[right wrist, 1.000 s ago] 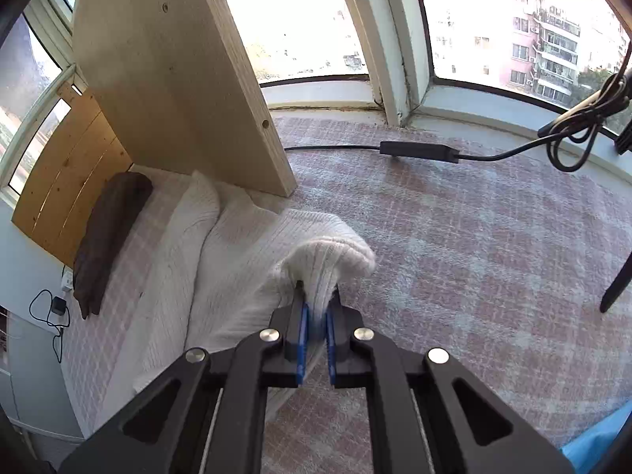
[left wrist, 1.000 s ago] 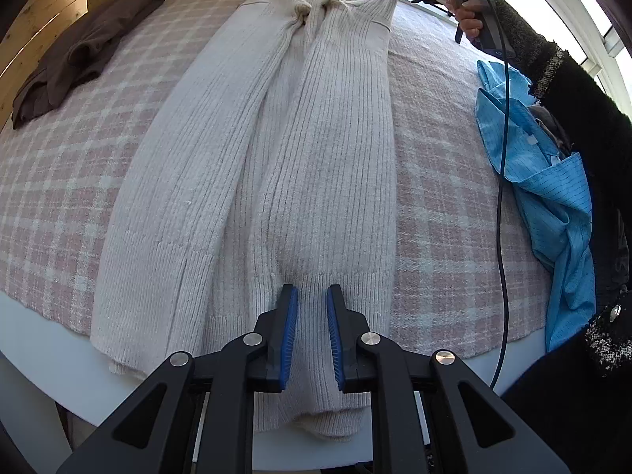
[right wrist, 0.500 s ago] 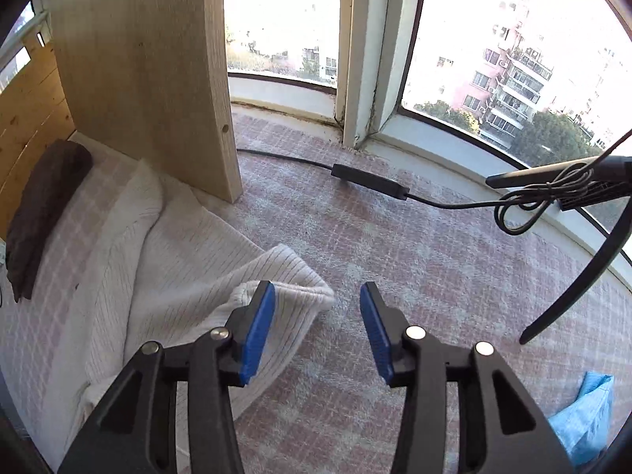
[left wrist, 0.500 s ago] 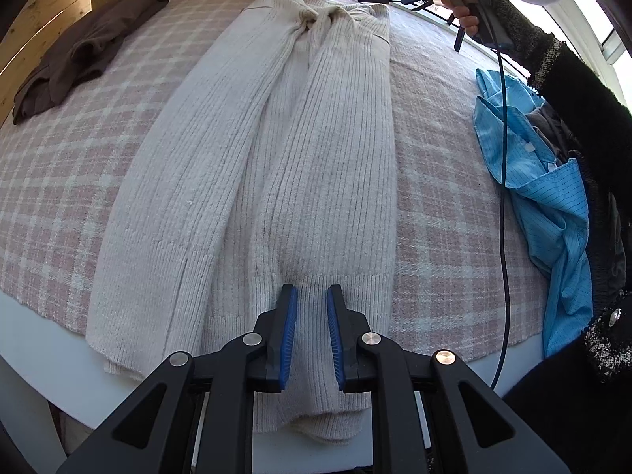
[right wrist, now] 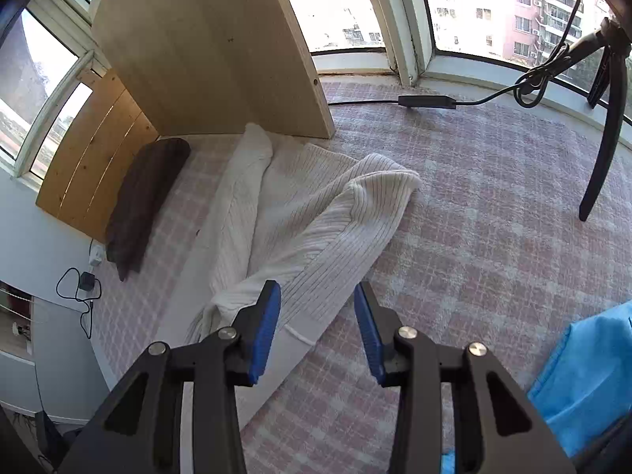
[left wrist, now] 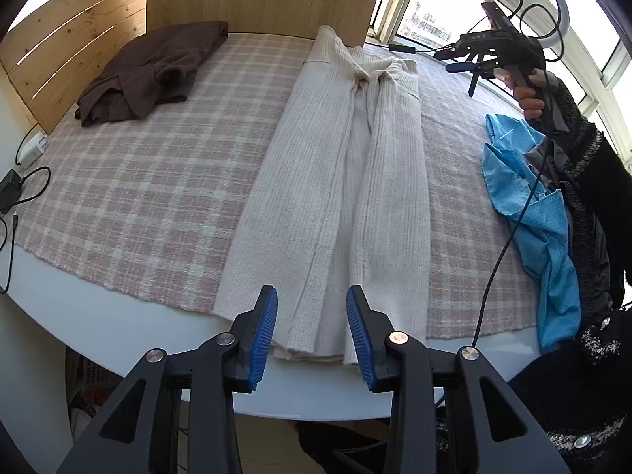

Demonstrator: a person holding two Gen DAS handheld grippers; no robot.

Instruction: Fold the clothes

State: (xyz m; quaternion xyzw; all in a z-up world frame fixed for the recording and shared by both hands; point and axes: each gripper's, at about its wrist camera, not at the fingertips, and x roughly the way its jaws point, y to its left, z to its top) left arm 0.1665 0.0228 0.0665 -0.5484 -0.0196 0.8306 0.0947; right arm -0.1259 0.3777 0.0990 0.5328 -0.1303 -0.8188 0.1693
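step: lengthwise fold laid on cream sweater (left wrist: 335,181) | left claw (left wrist: 312,335) wide, empty | right claw (right wrist: 318,335) wide, empty | next: hem to be gripped for crosswise fold

Both hand-held grippers — left (left wrist: 312,333), right (right wrist: 318,330) — off the sweater (left wrist: 347,181), now agape

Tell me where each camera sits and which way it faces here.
Left wrist: at the table's near edge, looking along the cream sweater; left tool open, right tool and hand visible far right.
Right wrist: above the sweater's far end, facing the windows; right tool open.
Shared: sweater, brown garment, blue garment, checked cloth.
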